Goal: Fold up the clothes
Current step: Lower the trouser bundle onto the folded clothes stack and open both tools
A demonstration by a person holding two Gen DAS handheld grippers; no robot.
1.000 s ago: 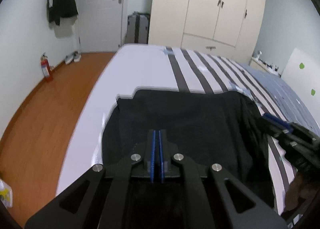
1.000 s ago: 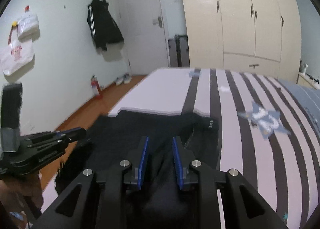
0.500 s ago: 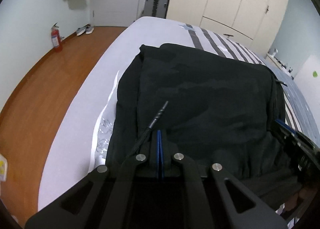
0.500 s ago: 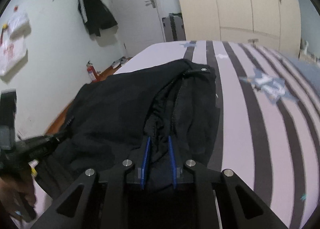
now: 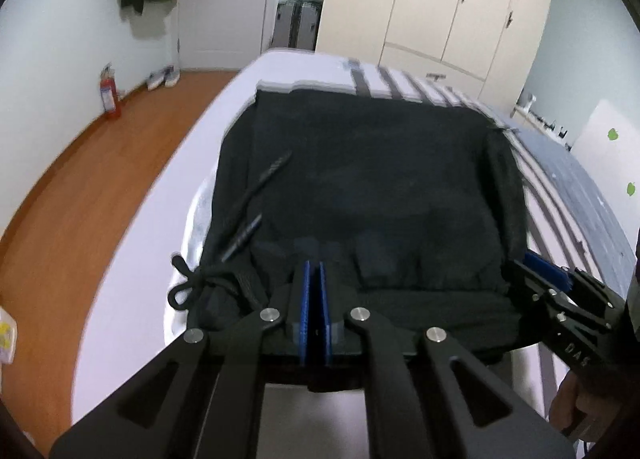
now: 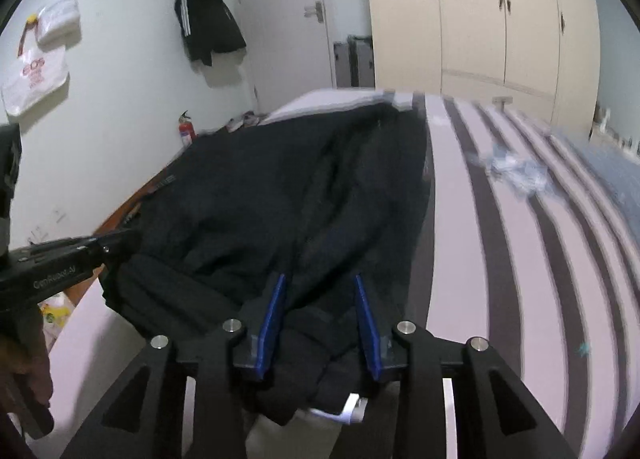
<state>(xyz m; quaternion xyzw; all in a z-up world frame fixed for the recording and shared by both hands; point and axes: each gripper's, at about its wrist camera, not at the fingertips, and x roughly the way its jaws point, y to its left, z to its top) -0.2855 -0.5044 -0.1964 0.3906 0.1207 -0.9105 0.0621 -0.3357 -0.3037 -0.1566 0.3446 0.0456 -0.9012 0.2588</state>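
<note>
A black garment (image 5: 368, 187), with drawcords (image 5: 248, 195) trailing at its left side, lies spread on the bed (image 5: 160, 219) near the bed's left edge, its far hem reaching toward the wardrobe end. Its near edge is bunched and doubled over, and both tools work that edge.

The left tongs (image 5: 314, 271) are pinched nearly shut, blue pads close together with a fold of black cloth between them at the near left part of the garment. The right tongs (image 6: 320, 287) stand spread apart at the near right corner, cloth lying between the pads but not clamped; a white tag (image 6: 354, 409) peeks out below.

This fits either a fold just laid and being let go, or an edge being gathered for the next lift; the pictures do not settle which.

Either way, good handling depends on a few things:
- Keep the two tools level with each other, so the near edge stays straight and parallel to the far hem.
- The cloth looks thick and limp, so it will likely sag between the two grip points; holding nearer the corners should keep the edge taut.
- Watch the drawcords and the knotted loop (image 5: 182, 283) at the near left; they could catch under a fold and make a lump.
- The garment sits close to the bed's left edge, so a pull toward the left risks sliding it off.
</note>
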